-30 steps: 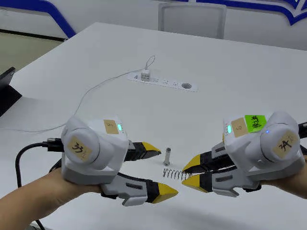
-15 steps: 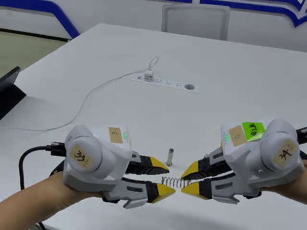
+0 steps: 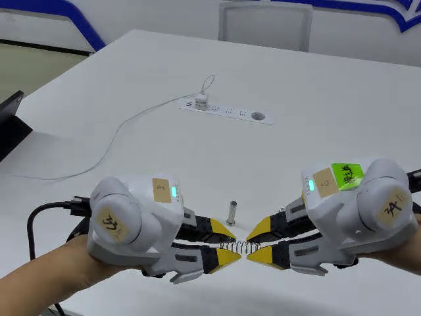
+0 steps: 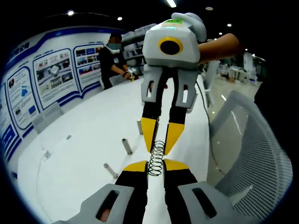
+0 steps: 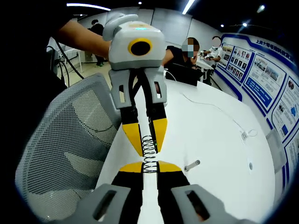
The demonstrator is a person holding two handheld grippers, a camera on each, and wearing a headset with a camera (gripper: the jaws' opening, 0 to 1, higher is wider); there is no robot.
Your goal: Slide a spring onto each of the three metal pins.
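A small metal spring [image 3: 238, 247] hangs level between my two grippers, just above the white table [image 3: 296, 131]. My left gripper [image 3: 228, 245] is shut on its left end. My right gripper [image 3: 255, 242] is shut on its right end, tip to tip with the left. In the left gripper view the spring [image 4: 156, 158] runs from my own jaws [image 4: 155, 167] up to the right gripper [image 4: 161, 137]. In the right gripper view the spring [image 5: 149, 151] runs from the right gripper [image 5: 149, 168] to the left gripper [image 5: 146, 135]. One metal pin [image 3: 231, 212] stands just behind the spring. Three pins [image 4: 126, 146] [image 4: 110, 170] [image 4: 139, 126] lie apart on the table.
A white power strip [image 3: 227, 112] with a plug and a thin cable lies further back on the table. A grey chair [image 3: 263, 23] stands at the far edge. A black cable [image 3: 39, 214] trails from my left gripper. A mesh chair [image 5: 70, 140] sits at the near edge.
My left gripper moved right and its wide-open jaws shut on the spring's free end. The right gripper shifted slightly left with the spring, which is now off the table.
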